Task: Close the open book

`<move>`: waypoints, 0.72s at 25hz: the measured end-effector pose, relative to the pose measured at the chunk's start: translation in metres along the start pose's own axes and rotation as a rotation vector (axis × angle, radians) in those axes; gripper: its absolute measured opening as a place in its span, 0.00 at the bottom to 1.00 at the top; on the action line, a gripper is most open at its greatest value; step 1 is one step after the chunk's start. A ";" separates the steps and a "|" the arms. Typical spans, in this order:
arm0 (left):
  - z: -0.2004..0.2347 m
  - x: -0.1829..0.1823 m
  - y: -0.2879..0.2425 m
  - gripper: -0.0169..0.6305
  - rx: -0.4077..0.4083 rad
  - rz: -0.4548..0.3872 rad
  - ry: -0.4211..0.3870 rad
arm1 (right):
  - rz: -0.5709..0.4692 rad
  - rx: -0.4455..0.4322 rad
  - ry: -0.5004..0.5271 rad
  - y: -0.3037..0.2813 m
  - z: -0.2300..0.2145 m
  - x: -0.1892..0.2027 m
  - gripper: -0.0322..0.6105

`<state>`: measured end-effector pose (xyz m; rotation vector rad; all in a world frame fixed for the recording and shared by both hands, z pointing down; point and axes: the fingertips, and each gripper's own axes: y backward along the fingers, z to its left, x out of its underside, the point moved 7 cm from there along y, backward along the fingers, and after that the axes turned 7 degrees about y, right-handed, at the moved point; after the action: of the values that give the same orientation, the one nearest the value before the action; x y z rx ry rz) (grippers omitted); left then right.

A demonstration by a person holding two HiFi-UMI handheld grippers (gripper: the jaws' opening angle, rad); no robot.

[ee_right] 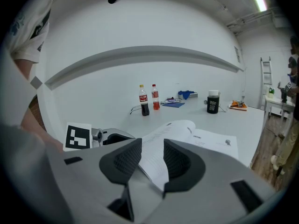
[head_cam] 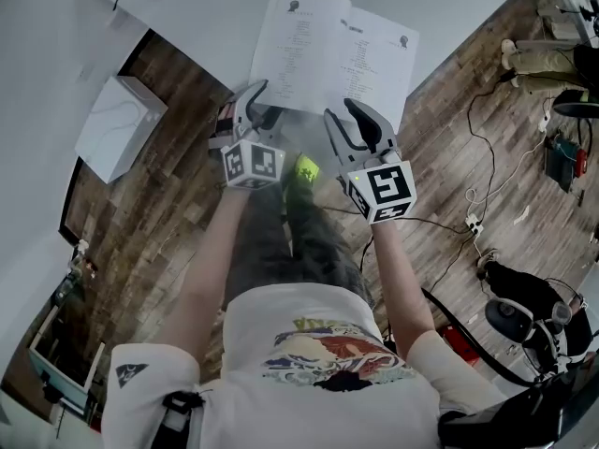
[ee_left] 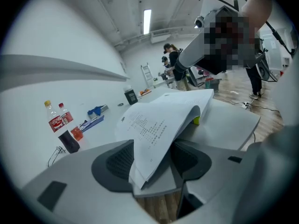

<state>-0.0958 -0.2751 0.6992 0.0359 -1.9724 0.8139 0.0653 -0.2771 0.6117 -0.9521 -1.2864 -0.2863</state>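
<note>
Book (head_cam: 332, 54) open at table (head_cam: 206, 17) edge. Left gripper (head_cam: 251, 101) and right gripper (head_cam: 348, 124) each clamp its pages — presumably to fold it shut.

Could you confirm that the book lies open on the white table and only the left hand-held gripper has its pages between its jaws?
Not quite: the right hand-held gripper also has pages of the open book between its jaws, as the right gripper view shows. The book does lie open on the white table.

White table (head_cam: 206, 17), wood plank floor (head_cam: 131, 213), ceiling strip light (ee_left: 147, 20)
</note>
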 end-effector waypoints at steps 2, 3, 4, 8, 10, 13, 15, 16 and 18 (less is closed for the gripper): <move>0.002 -0.005 0.004 0.36 0.000 -0.007 0.003 | -0.003 -0.003 0.004 0.001 0.000 -0.004 0.25; 0.003 -0.007 0.006 0.36 0.000 -0.011 0.008 | -0.005 -0.003 0.006 0.001 -0.001 -0.005 0.25; 0.004 -0.009 0.008 0.36 0.000 -0.016 0.015 | -0.006 -0.004 0.006 0.002 -0.001 -0.007 0.25; 0.006 -0.023 0.020 0.36 -0.001 -0.030 0.042 | -0.004 -0.006 0.010 0.008 -0.001 -0.014 0.25; 0.007 -0.029 0.024 0.36 -0.001 -0.033 0.045 | 0.000 -0.009 0.013 0.011 -0.001 -0.016 0.25; 0.008 -0.039 0.030 0.36 0.007 -0.034 0.039 | -0.002 -0.011 0.008 0.017 -0.002 -0.020 0.25; 0.009 -0.044 0.034 0.36 0.010 -0.034 0.035 | -0.001 -0.013 0.009 0.021 -0.003 -0.023 0.25; 0.009 -0.047 0.036 0.36 0.011 -0.033 0.033 | 0.000 -0.013 0.010 0.023 -0.004 -0.025 0.25; 0.009 -0.054 0.040 0.36 0.015 -0.031 0.030 | -0.001 -0.010 0.008 0.028 -0.005 -0.027 0.25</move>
<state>-0.0881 -0.2655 0.6330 0.0633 -1.9331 0.8051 0.0790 -0.2718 0.5750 -0.9582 -1.2790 -0.2974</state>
